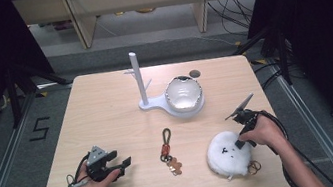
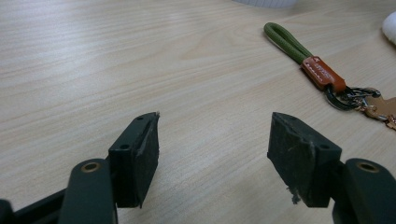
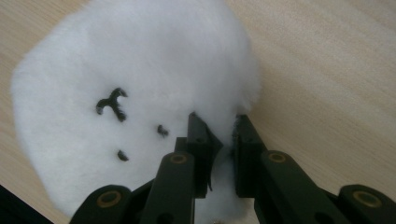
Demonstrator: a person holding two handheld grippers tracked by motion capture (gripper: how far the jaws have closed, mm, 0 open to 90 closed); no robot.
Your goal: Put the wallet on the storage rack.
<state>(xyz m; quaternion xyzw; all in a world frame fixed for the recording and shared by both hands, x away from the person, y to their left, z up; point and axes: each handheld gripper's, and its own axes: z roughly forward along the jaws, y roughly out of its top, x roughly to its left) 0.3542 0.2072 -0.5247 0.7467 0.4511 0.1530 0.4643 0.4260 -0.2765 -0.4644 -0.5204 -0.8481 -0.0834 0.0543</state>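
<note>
A white fluffy plush [image 1: 227, 154] with a small black stitched face lies near the table's front right; it also shows large in the right gripper view [image 3: 130, 93]. My right gripper [image 1: 241, 143] [image 3: 224, 126] is shut on the plush's fur at its edge. A keychain [image 1: 167, 150] with a green loop, an orange tag and brown charms lies mid-table; in the left gripper view the keychain [image 2: 322, 74] sits ahead and to the right. My left gripper [image 1: 120, 165] [image 2: 215, 154] rests at the front left, open, nothing between its jaws.
A white peg stand [image 1: 138, 80] rises at the table's middle back, its base [image 1: 153, 104] holding a shiny round bowl [image 1: 183, 93]. A small dark hole [image 1: 195, 74] marks the tabletop behind it. A gold ring [image 1: 253, 166] sticks out beside the plush.
</note>
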